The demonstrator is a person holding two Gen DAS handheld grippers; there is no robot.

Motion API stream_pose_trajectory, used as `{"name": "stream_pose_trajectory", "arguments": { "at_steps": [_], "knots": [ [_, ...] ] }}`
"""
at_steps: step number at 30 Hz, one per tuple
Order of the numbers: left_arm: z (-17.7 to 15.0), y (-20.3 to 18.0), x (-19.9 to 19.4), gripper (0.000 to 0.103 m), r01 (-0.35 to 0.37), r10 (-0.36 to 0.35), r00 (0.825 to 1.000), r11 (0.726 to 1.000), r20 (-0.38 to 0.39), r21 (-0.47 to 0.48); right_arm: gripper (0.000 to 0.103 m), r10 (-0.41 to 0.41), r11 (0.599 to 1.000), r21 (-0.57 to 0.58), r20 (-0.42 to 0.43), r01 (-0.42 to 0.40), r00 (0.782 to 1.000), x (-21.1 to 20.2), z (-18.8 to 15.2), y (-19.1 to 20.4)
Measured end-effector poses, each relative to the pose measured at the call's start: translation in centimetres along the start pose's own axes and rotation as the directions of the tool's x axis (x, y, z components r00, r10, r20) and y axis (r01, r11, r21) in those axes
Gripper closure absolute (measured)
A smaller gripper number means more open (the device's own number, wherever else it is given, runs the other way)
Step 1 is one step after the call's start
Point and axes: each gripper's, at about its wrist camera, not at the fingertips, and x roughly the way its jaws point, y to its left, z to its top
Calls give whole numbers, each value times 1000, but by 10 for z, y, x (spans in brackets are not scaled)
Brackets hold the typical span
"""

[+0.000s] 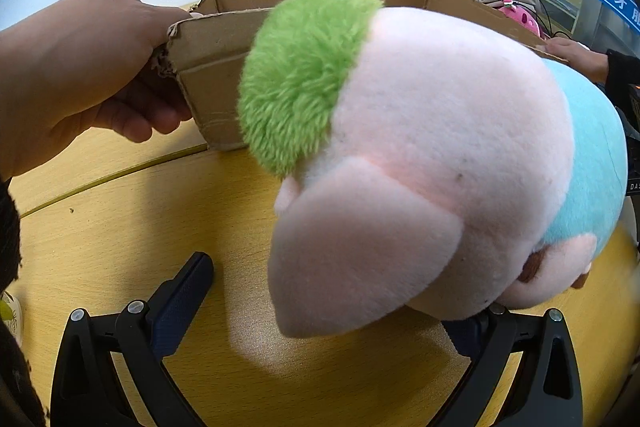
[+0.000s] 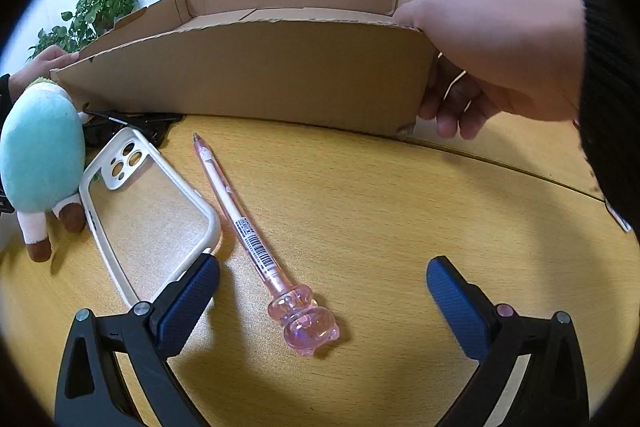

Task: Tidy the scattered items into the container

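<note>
A plush pig [image 1: 432, 155] with pink head, green tuft and light blue body fills the left wrist view, lying in front of the cardboard box [image 1: 216, 79]. My left gripper [image 1: 332, 295] is open, its right finger hidden under the plush head. In the right wrist view the plush [image 2: 40, 163] lies at far left. A pink pen with a pig-shaped top [image 2: 256, 239] and a white-rimmed clear phone case [image 2: 148, 211] lie on the table before the box [image 2: 256, 75]. My right gripper [image 2: 324, 291] is open, just behind the pen's top.
Bare hands grip both ends of the box [image 2: 492, 59] [image 1: 80, 67] [image 2: 40, 65]. A black object [image 2: 132, 125] lies against the box by the phone case. A potted plant [image 2: 92, 15] stands behind. The wooden table [image 2: 400, 211] has a seam.
</note>
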Motion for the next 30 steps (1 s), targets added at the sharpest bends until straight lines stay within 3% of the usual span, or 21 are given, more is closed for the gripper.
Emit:
{"name": "stream_pose_trajectory", "arguments": {
  "at_steps": [30],
  "knots": [
    [-6,-1,-4,0,4,-5,1000,1000,1,7,0,-1,1000,2,-1,1,1000,-3,3,-2]
  ]
}}
